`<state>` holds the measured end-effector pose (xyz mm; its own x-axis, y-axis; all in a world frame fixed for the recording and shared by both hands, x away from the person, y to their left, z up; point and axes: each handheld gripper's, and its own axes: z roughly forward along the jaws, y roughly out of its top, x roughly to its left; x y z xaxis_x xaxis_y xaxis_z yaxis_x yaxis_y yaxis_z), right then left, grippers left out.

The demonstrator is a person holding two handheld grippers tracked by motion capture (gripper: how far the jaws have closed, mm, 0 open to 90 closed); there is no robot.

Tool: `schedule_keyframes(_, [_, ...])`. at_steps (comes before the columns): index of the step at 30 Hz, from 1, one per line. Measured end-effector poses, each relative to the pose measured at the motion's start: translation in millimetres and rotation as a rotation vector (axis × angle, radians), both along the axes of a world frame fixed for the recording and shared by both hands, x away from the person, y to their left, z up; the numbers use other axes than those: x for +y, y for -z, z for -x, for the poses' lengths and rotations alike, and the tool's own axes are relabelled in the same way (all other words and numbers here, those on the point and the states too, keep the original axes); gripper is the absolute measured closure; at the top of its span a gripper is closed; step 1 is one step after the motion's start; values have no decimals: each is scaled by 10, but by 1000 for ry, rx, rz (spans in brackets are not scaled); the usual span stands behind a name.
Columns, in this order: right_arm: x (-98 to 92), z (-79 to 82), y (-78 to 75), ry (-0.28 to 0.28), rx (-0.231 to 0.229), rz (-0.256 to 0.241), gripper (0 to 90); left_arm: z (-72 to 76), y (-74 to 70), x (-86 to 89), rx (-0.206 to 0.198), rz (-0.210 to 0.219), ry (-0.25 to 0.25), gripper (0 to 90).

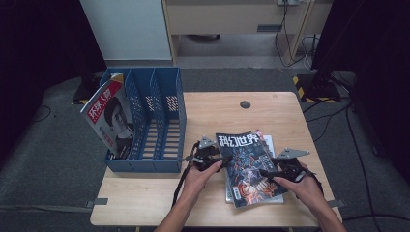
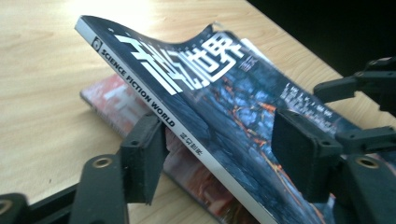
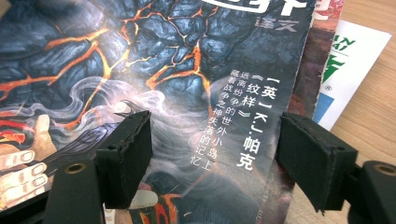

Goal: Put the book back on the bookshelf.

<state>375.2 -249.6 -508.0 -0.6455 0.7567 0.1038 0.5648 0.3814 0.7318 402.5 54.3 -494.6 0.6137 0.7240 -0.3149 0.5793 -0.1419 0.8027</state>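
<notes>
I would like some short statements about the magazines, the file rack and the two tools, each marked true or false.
1. The top magazine has a dark cover with white Chinese characters. True.
2. The blue file rack stands at the right side of the table. False: it stands at the left side.
3. The left tool has its jaws spread on either side of the top magazine's spine edge, which is raised off the magazine below. True.
4. All compartments of the rack hold nothing. False: one magazine with a red title band leans in the leftmost one.
5. The right tool hovers over bare wood. False: its open jaws stand over the top magazine's cover.
</notes>
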Motion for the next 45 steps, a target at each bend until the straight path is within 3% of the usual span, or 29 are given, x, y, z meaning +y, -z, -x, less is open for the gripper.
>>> schedule_keyframes(4, [25, 6, 1, -14, 0, 3, 275, -42, -133, -50, -14, -3, 23, 379])
schedule_keyframes(8, [51, 12, 0, -22, 1, 3, 275, -63, -171, -72, -13, -13, 25, 390])
schedule_keyframes(22, [70, 12, -4, -29, -5, 9, 277, -158, -148, -186, 55, 8, 45, 385])
schedule_keyframes(36, [103, 20, -3, -40, -7, 9, 274, -225, -188, -226, 76, -8, 53, 389])
schedule_keyframes(45, [98, 18, 2, -40, -3, 2, 274, -239, -178, -243, 81, -27, 32, 447])
